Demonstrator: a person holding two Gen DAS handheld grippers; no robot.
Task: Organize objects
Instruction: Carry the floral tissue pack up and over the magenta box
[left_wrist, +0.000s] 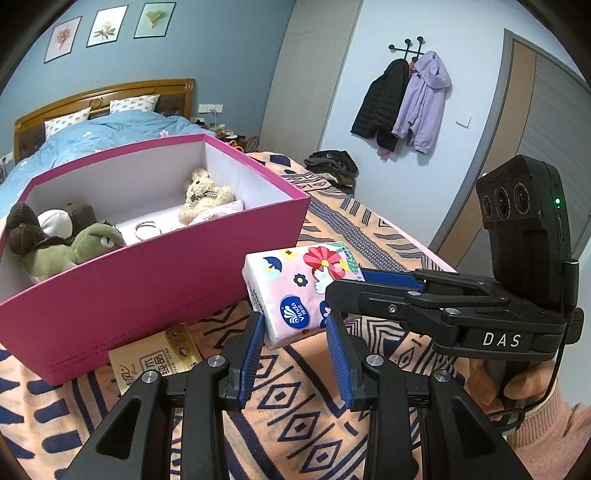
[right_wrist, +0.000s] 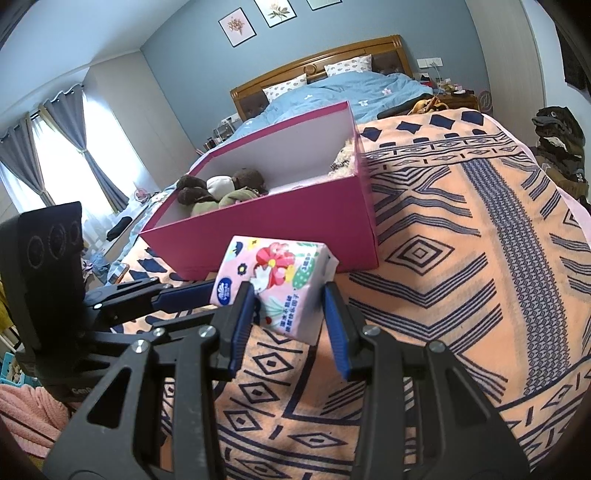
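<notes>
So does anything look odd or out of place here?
Yes: both the left gripper and right gripper clamp one floral tissue pack, held tilted above the blanket, outside the pink box.

**A:** that gold packet (left_wrist: 155, 354) just left of the left claw (left_wrist: 295, 332), anyone read it? The pink box (left_wrist: 147, 291) sits over its top edge, print's too small for me.

**B:** nope. Right wrist view's worse: the box wall beyond the right claw (right_wrist: 288, 306) hides most of the cream teddy (right_wrist: 343, 158), just a fuzzy bit shows. The tissue pack (right_wrist: 273, 273) blocks whether the right-hand pad (right_wrist: 334, 325) touches it.
</notes>
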